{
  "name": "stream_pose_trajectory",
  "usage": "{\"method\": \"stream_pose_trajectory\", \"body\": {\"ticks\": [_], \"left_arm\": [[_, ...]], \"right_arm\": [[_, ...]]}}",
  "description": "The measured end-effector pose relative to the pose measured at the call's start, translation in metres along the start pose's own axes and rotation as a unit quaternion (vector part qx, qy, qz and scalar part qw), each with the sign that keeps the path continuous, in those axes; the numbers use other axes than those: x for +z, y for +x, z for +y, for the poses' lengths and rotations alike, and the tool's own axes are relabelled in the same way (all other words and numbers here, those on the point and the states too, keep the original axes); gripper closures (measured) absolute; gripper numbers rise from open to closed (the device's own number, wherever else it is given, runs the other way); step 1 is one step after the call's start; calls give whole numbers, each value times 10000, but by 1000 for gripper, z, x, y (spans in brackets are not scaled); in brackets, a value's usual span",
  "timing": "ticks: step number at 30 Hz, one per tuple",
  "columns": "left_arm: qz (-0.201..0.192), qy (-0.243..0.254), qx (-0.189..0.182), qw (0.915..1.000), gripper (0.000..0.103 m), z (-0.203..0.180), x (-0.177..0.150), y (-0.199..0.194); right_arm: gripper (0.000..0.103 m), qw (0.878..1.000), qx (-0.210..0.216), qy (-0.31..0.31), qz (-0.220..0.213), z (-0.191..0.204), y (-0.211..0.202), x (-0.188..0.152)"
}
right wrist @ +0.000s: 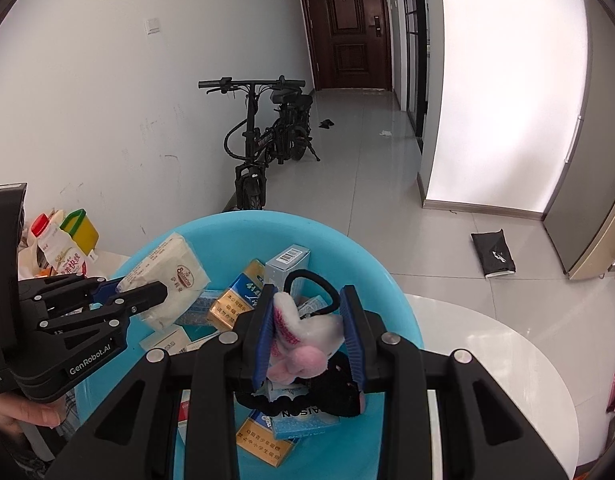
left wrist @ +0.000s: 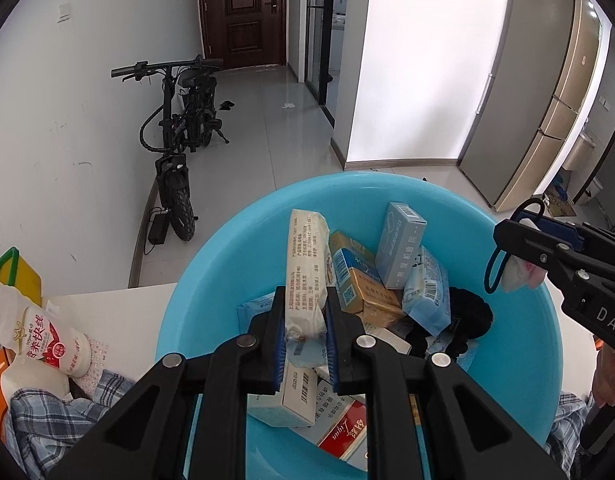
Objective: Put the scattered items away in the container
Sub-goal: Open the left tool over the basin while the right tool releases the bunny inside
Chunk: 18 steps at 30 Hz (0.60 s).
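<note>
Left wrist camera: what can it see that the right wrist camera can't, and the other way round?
Only the left wrist view shows the tall fridge, the checked cloth and the red and white box in the basin. Only the right wrist view shows the black packet on the floor and the round white table. Both show the blue basin with boxes inside, the left gripper shut on the tissue pack, the right gripper shut on the fluffy hair tie, the bike, the brown door and the milk bottle.
</note>
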<state>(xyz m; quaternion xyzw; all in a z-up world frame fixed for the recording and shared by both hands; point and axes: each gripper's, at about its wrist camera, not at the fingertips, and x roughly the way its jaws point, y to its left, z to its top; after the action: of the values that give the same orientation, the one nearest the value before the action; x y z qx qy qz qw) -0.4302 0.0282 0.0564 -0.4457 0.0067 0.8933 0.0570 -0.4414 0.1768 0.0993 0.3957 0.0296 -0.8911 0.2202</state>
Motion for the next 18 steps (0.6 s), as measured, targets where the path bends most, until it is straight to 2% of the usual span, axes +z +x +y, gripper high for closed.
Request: {"method": "stream_pose_trajectory", "body": {"ticks": [6, 10, 12, 13, 14, 16, 18], "left_arm": [[-37, 85, 66, 9999, 87, -3, 0, -8], [-61, 114, -31, 9999, 86, -7, -1, -16], [6, 162, 3, 9999, 65, -8, -1, -17], [-7, 163, 82, 9998, 38, -8, 0, -19], [-113, 162, 130, 9997, 30, -7, 0, -22], [-302, 204, 162, 9992, 30, -7, 0, -31], [-309, 224, 209, 9991, 30, -7, 0, -36]], "right_arm": [[73, 9999, -62, -141, 15, 5, -3, -2], [73, 9998, -89, -183, 3, 7, -6, 0], [73, 9998, -101, -167, -13, 6, -9, 1], [73, 9998, -97, -163, -22, 7, -10, 1], [73, 9998, -95, -167, -34, 7, -12, 1], [73, 9998, -99, -183, -55, 7, -15, 1], [73, 9997, -109, -200, -55, 6, -16, 1]]}}
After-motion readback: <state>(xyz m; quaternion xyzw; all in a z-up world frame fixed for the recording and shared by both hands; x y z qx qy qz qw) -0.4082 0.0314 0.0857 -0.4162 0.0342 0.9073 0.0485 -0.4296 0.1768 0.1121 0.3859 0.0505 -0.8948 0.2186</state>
